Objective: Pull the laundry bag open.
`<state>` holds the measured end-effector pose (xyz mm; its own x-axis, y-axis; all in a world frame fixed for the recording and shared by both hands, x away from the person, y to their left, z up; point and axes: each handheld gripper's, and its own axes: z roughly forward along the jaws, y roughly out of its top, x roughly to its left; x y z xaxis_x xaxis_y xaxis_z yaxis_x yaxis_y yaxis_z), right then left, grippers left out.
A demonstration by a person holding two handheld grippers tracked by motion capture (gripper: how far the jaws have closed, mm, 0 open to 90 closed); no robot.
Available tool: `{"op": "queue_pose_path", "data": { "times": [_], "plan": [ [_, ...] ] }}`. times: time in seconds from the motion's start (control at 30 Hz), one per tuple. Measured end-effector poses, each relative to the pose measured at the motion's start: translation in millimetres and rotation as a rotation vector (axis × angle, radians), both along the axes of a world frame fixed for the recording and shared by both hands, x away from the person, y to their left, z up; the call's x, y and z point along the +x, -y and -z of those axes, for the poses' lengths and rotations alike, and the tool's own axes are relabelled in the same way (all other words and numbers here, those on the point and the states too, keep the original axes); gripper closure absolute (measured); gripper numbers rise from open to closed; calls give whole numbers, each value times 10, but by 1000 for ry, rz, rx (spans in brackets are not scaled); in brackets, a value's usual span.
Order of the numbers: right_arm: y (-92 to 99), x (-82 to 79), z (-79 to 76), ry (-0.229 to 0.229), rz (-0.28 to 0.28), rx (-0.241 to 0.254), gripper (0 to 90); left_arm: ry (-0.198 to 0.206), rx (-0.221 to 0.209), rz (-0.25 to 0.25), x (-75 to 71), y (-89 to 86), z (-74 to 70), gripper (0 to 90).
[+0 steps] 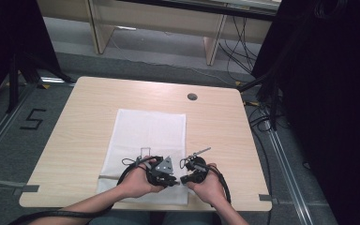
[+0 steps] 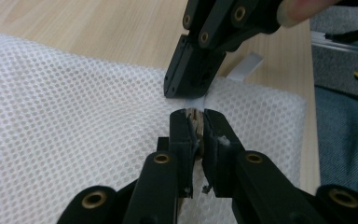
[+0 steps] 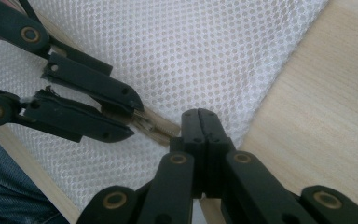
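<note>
Your left claw [image 2: 195,116] pinches the mesh bag's [image 1: 145,136] zipper pull [image 2: 196,115]; your right claw [image 3: 204,122] is clenched on its edge, tips hiding the seam.

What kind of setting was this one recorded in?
Probably a lab or recording workspace: a bare wooden table on grey carpet, loose cables on the floor, black curtains alongside, and a taped number marking the floor.

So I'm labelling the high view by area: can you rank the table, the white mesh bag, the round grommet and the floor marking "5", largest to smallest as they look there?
1. table
2. white mesh bag
3. floor marking "5"
4. round grommet
The marking lies lower than the tabletop, so its true size may differ somewhat.
</note>
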<state>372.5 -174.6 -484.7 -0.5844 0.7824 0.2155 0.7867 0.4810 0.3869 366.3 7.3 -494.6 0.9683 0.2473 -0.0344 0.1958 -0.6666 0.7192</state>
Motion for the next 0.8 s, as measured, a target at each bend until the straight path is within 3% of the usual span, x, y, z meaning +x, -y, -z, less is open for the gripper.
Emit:
{"op": "queue_pose_path", "data": {
  "times": [0.23, 0.43, 0.67, 0.8],
  "plan": [
    [3, 9, 3, 13, -39, 3, 900, -19, -12, 10, 10, -36, -10, 820],
    [-33, -14, -11, 3, -20, -12, 900, -23, -12, 10, 5, -66, -12, 820],
    [-36, -15, -13, 22, -26, -39, 900, -26, -19, 16, 31, -118, -34, 820],
    [-15, 3, -1, 28, -36, -26, 900, -21, -16, 24, 31, -122, -30, 820]
  ]
}}
